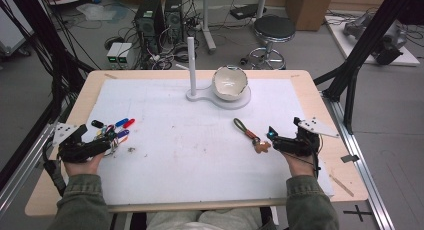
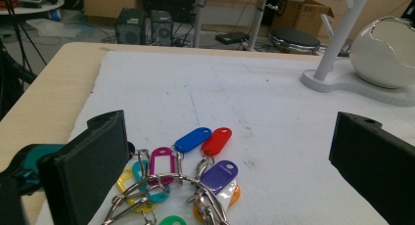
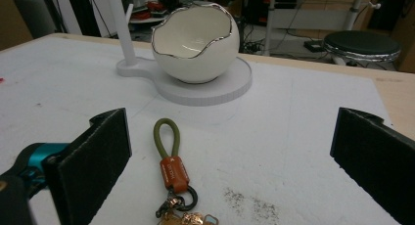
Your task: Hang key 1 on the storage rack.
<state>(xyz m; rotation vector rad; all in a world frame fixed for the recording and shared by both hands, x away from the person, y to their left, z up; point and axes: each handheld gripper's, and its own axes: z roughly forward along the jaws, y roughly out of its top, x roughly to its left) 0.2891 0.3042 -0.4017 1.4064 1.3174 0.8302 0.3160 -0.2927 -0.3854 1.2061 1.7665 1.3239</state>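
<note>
Here, you are holding both grippers spread, the left gripper [image 2: 225, 151] over the key tags [image 2: 188, 173] at the mat's left edge and the right gripper [image 3: 230, 151] straddling the keychain [image 3: 172, 171], so centre each loop before closing.

- I'm working in a lab or tech workshop, not a home.
- Two desktop computer towers [image 1: 160, 20] stand on the bare grey floor, amid tangled cables [image 1: 172, 52].
- Black metal framing [image 1: 367, 37] flanks my table [image 1: 55, 155].
- A round stool [image 1: 273, 30] and cardboard boxes [image 1: 310, 7] sit behind.
</note>
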